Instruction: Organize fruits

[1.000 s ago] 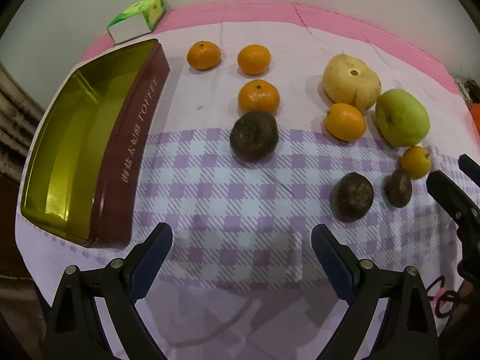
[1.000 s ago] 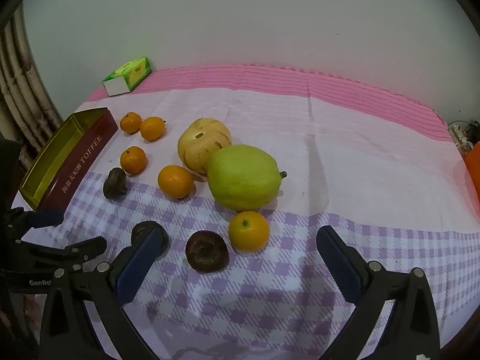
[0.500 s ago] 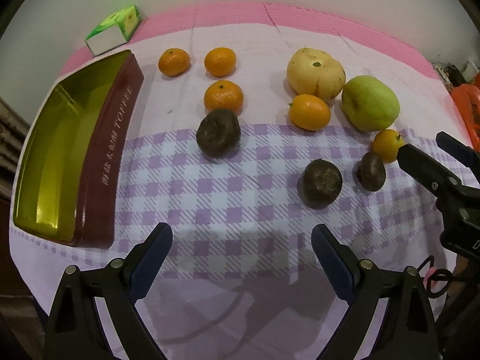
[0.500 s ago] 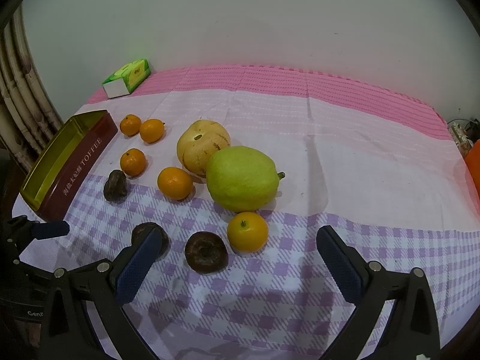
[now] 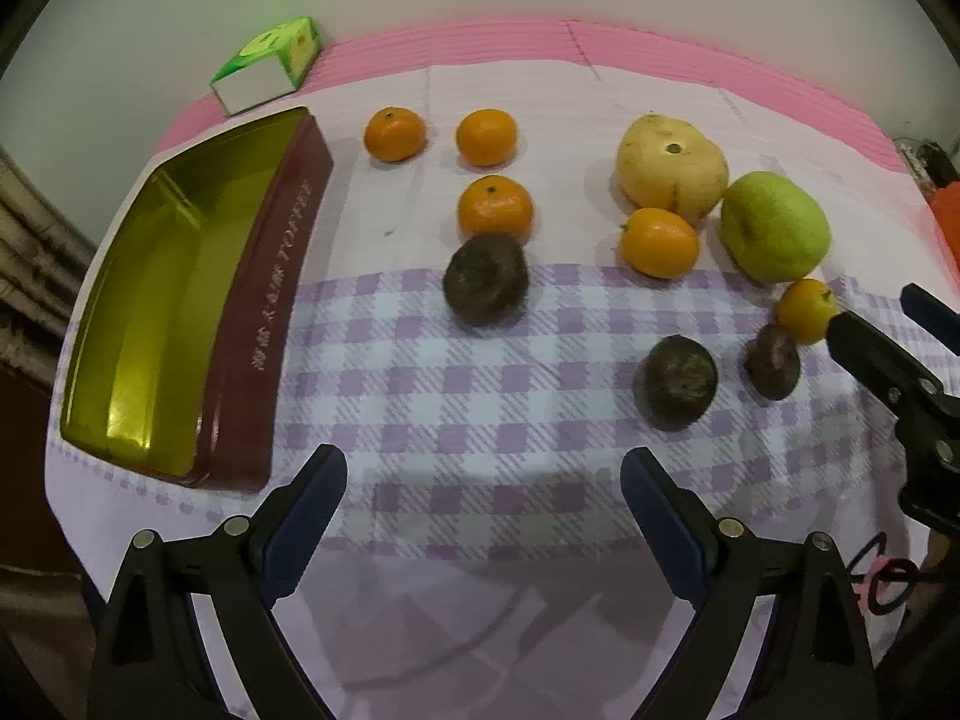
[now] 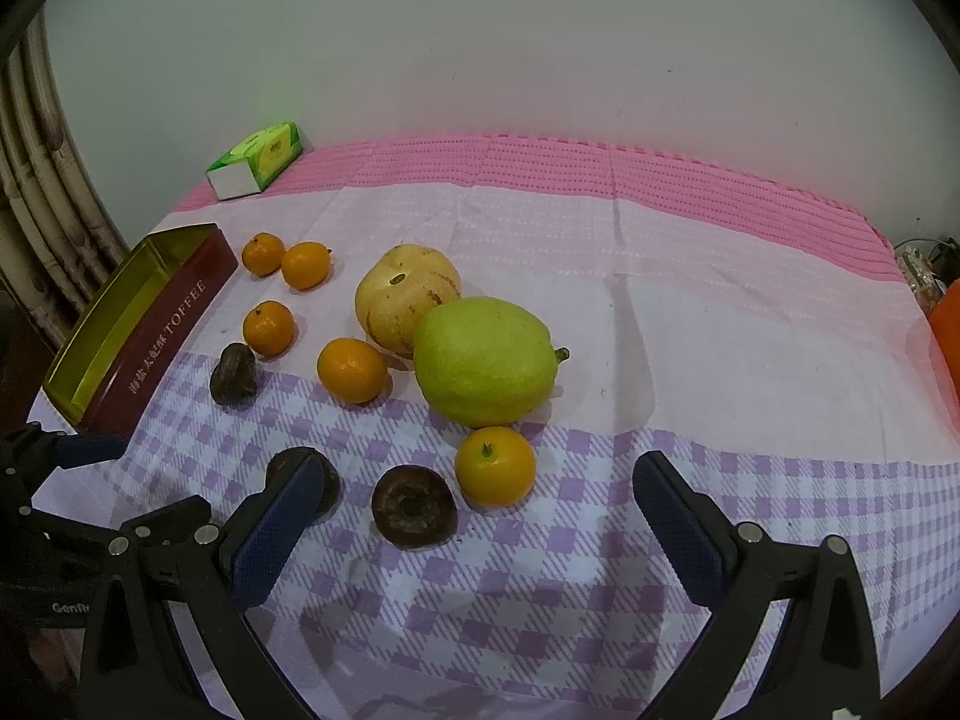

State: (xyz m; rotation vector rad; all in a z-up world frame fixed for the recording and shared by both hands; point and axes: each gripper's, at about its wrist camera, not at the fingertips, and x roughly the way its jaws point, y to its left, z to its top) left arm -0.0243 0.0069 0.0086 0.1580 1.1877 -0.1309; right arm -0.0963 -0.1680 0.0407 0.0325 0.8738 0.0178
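Note:
Several oranges lie on the cloth, such as one mid-table and one near my right gripper. Three dark passion fruits sit among them: one, one and one. A green guava and a yellow melon rest together. An empty gold-lined TOFFEE tin stands at the left. My left gripper is open near the table's front edge, holding nothing. My right gripper is open too, just short of the near orange and passion fruit.
A green tissue box lies at the back left by the wall. The table wears a pink and purple-checked cloth. An orange object shows at the far right edge. Curtains hang on the left.
The left gripper's view has swung back and closer, so the fruits and tin look larger. The right gripper has barely moved. Both stay open and no fruit has shifted.

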